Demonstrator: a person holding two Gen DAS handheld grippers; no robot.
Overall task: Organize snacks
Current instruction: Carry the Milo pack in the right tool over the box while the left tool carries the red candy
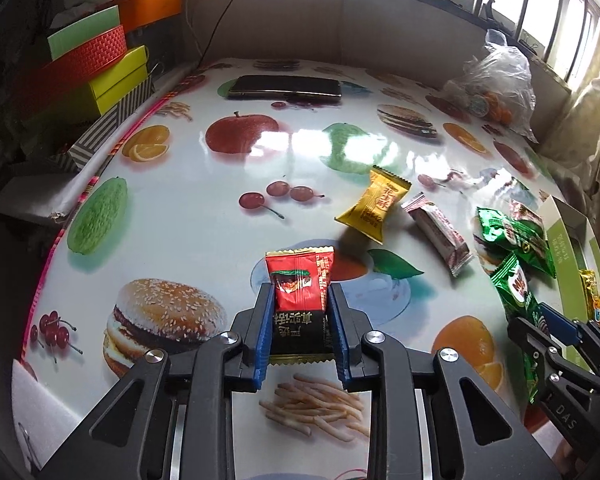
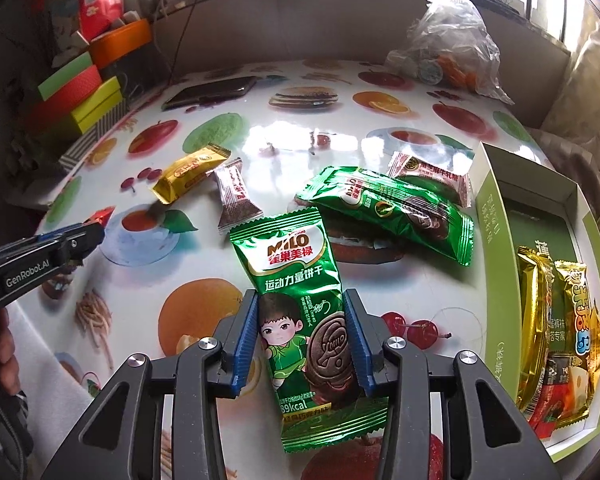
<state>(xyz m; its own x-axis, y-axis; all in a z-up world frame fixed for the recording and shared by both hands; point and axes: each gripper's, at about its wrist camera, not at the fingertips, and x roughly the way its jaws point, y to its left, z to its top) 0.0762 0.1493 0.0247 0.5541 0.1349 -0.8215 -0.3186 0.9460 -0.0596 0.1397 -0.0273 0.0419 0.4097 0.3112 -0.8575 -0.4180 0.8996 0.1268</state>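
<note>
The left gripper [image 1: 300,300] pinches a red-and-black foil snack packet [image 1: 300,300] between its blue pads, above the fruit-printed table [image 1: 204,184]. The right gripper [image 2: 302,318] clamps a green Milo biscuit pack [image 2: 300,312]. Beyond lie a second green pack [image 2: 388,208] and a yellow candy [image 2: 190,174]; rightward, a green-rimmed cardboard box [image 2: 496,216].

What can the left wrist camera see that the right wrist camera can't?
Only the left wrist view shows the front of the red snack packet clamped in the left gripper.

Only the right wrist view shows the face of the green Milo packet in the right gripper, and the snacks in the box.

Both show the yellow candy, the phone and the plastic bag.
</note>
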